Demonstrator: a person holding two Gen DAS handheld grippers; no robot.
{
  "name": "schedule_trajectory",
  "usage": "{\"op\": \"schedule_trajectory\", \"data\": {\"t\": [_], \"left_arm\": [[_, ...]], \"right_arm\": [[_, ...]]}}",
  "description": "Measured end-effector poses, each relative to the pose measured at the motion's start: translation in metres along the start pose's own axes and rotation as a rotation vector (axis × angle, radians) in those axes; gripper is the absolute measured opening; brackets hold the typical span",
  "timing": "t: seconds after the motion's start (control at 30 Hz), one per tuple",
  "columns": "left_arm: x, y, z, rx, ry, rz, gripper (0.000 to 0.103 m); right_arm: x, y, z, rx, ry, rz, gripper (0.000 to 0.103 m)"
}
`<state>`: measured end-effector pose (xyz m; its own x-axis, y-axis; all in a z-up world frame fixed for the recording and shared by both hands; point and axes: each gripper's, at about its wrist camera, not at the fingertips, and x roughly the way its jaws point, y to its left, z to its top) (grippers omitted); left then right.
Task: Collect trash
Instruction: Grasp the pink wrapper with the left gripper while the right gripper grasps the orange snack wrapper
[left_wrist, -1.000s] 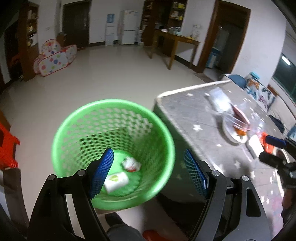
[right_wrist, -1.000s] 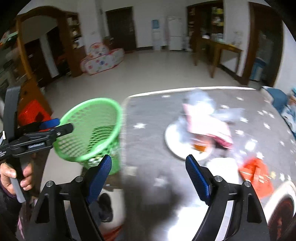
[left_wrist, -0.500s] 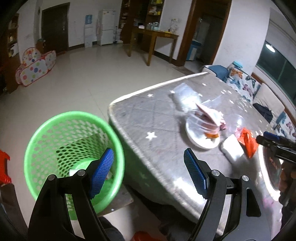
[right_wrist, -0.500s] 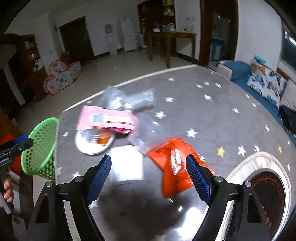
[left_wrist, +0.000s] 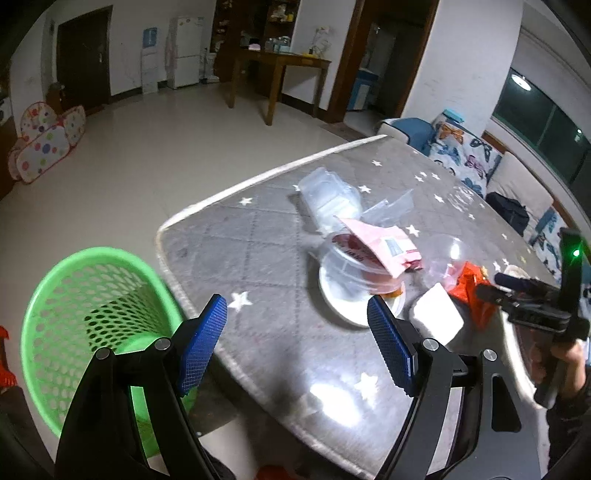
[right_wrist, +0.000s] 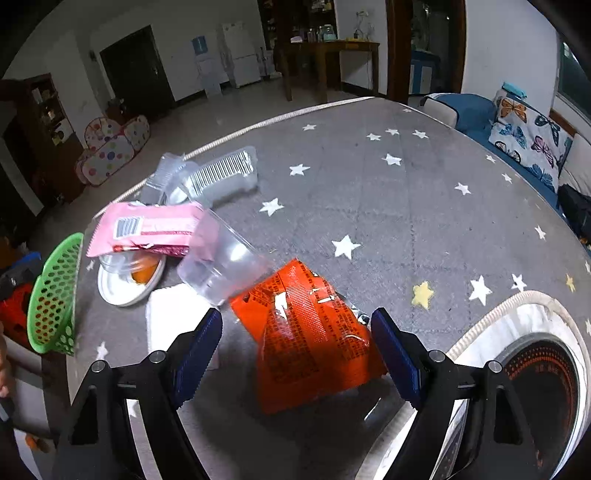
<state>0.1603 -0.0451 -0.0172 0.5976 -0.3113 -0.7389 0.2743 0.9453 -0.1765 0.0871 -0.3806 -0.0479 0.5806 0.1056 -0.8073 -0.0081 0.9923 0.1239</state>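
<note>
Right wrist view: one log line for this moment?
phase: approach | right tongs: open, over orange snack wrapper, no contact visible | left tongs: open, empty | green basket: beside table

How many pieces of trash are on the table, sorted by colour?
Clear plastic: 3 – ridged tray, crumpled box, cup
Pink: 1 – wrapper
Orange-red: 1 – snack bag
White: 2 – plate, napkin
Total: 7, all on the grey table; the green basket stands beside it.
</note>
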Motion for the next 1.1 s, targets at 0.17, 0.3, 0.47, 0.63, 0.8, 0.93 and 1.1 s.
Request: {"op": "schedule_trajectory", "data": {"t": [0.17,0.3,0.47,0.63,0.8,0.93,1.1], "left_arm": [[0.015,-0.014,0.013,0.018,0.009,-0.034,0.077],[0.032,-0.030,0.028,0.047,0.023,-0.068,0.077],[0.058,-0.042,0.037,0.053,0.073,-0.111,0.074],[0.078,-0.049,0.041,0.056,0.111,-0.137,0.065],[0.086,-0.055,0.042,0.062,0.110,-0.147,0.049],[0.089,-0.057,0.041,0.065,0.114,-0.145,0.032],[0.086,-0.063,0.039,0.069,0.085,-0.130,0.021]], "right_arm": [[0.015,0.002,-0.003,-0.050,0.028,-0.016,0.080],[0.023,0.002,-0.002,-0.075,0.033,-0.028,0.080],[0.025,0.002,-0.004,-0.091,0.029,-0.032,0.074],[0.023,-0.001,-0.005,-0.089,0.027,-0.024,0.066],[0.018,-0.005,-0.008,-0.077,0.019,-0.016,0.063],[0.012,-0.008,-0.009,-0.068,0.010,-0.014,0.060],[0.003,-0.013,-0.012,-0.051,-0.004,-0.018,0.059]]}}
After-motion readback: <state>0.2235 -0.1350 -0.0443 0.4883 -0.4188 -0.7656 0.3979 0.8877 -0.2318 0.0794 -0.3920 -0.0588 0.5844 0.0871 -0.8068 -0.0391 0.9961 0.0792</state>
